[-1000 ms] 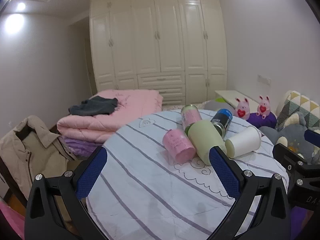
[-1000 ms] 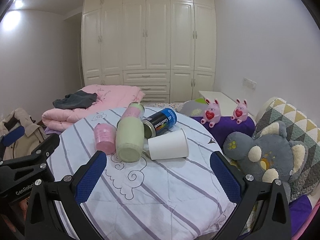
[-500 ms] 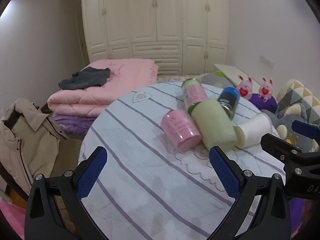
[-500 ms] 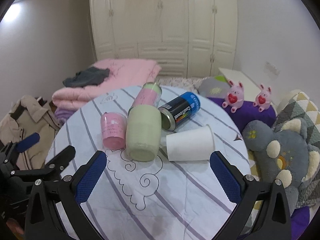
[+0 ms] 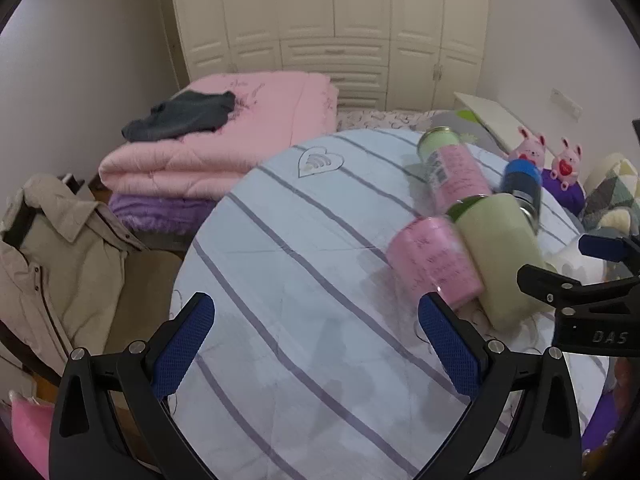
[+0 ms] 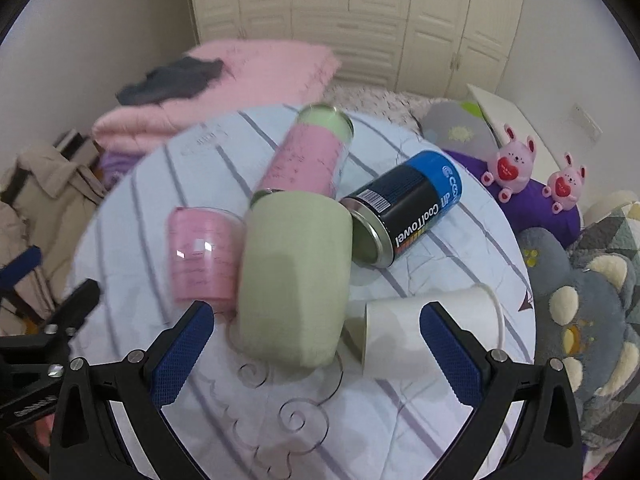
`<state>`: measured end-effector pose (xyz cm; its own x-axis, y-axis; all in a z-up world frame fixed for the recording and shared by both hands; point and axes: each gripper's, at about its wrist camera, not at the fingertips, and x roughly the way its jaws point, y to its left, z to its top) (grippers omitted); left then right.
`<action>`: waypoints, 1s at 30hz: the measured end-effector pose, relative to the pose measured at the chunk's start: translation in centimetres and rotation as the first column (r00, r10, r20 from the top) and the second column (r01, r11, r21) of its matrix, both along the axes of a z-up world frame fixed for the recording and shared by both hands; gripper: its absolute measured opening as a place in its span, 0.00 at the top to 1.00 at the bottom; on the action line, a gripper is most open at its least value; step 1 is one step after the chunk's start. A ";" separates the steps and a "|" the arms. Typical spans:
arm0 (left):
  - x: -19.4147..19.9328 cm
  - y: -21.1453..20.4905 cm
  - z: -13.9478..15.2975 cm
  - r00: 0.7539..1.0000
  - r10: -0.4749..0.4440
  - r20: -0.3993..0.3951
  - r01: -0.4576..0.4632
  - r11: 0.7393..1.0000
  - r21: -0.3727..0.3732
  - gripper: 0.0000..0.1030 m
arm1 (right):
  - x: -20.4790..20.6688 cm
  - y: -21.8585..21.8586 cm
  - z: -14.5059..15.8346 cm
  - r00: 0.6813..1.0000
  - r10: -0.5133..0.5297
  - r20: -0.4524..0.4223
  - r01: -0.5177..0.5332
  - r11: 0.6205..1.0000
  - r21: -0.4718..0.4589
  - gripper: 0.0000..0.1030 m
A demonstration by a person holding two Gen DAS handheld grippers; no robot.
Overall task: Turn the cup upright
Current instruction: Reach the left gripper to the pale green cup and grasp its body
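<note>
Right tongs point(image 6: 316, 354): released, jaws spread wide, nothing between them. Left tongs point(image 5: 316, 350): likewise released and unloaded, poised over bare striped cloth of the bench point(image 5: 304, 240) toward its left edge.

Five containers lying on their sides in a cluster toward the right half of the bench:
- white paper cup point(image 6: 430, 330), nearest the right edge, mouth facing right; taken as the task's thing, though the task sentence does not say which cup.
- green cup point(image 6: 294, 276), large, in the cluster's centre, resting against the neighbours.
- pink cup point(image 6: 202, 258), short, to the left, touching the green cup.
- pink-and-green can point(image 6: 312, 152), at the far side.
- blue-and-black can point(image 6: 404, 210), open end toward the camera, just beyond the white paper cup.

Reason for the wide jaw setting, as judged: clearance for a cup body lying sideways. Reason for the left tongs standing apart: likely kept free to steady the cluster, since round containers in contact roll readily.

White paper cup relative to the right tongs: just ahead, partly behind the right pad point(image 6: 450, 350), offset right of the jaw centreline. Green cup closer to that centreline. No contact yet. From the left wrist view, white paper cup mostly hidden behind the right tongs' frame.
</note>
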<state>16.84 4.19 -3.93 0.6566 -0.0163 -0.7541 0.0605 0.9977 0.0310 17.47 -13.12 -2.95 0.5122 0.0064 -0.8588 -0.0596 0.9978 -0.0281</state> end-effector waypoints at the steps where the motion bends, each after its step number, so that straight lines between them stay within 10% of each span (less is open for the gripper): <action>1: 0.4 0.2 -0.1 1.000 0.005 -0.007 -0.005 1.000 -0.001 0.00 | 0.3 0.1 -0.1 1.000 0.002 -0.011 -0.002 1.000 -0.007 0.05; 11: 3.4 1.4 -1.8 0.999 0.033 -0.044 -0.032 0.999 0.020 0.00 | 3.9 1.3 -2.4 0.990 0.003 -0.143 0.003 0.999 0.046 0.07; 15: 3.7 1.8 -2.7 0.996 0.044 -0.072 -0.043 0.999 0.016 0.00 | 4.8 1.6 -3.7 0.977 -0.003 -0.211 0.010 1.000 0.028 0.23; 30: 2.0 1.4 -2.9 0.993 0.030 -0.116 -0.028 1.000 0.013 0.00 | 4.8 1.1 -3.2 0.975 0.004 -0.220 0.012 0.997 0.074 0.24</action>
<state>18.88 5.56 -6.85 0.5643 0.0103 -0.8255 0.0354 0.9987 0.0367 22.31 -11.98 -6.16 0.3108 0.0728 -0.9477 -0.0519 0.9969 0.0596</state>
